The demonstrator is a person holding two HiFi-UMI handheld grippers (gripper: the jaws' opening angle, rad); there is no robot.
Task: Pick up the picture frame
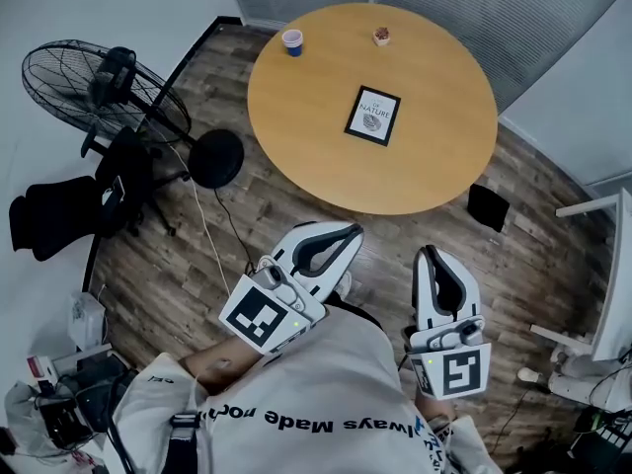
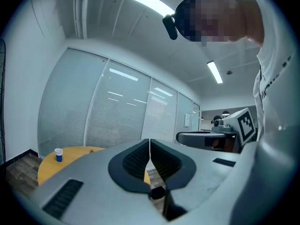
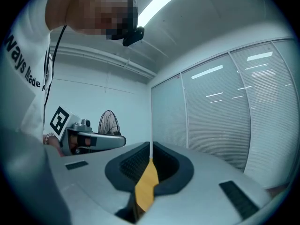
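Observation:
The picture frame (image 1: pixel 373 116), black with a white print, lies flat on the round wooden table (image 1: pixel 434 166), right of its middle. Both grippers are held close to my body over the floor, short of the table's near edge. My left gripper (image 1: pixel 353 232) is shut with nothing in it; in the left gripper view its pads meet at the left gripper (image 2: pixel 149 145). My right gripper (image 1: pixel 428 254) is also shut and empty, with the tips touching at the right gripper (image 3: pixel 150 149). Neither gripper view shows the frame.
A blue and white cup (image 1: pixel 292 41) (image 2: pixel 58 154) and a small brown object (image 1: pixel 381 35) stand at the table's far side. A floor fan (image 1: pixel 99 87) and a black chair (image 1: pixel 59 215) are at the left. A black object (image 1: pixel 488 206) lies on the floor right of the table, near a white desk (image 1: pixel 602 294).

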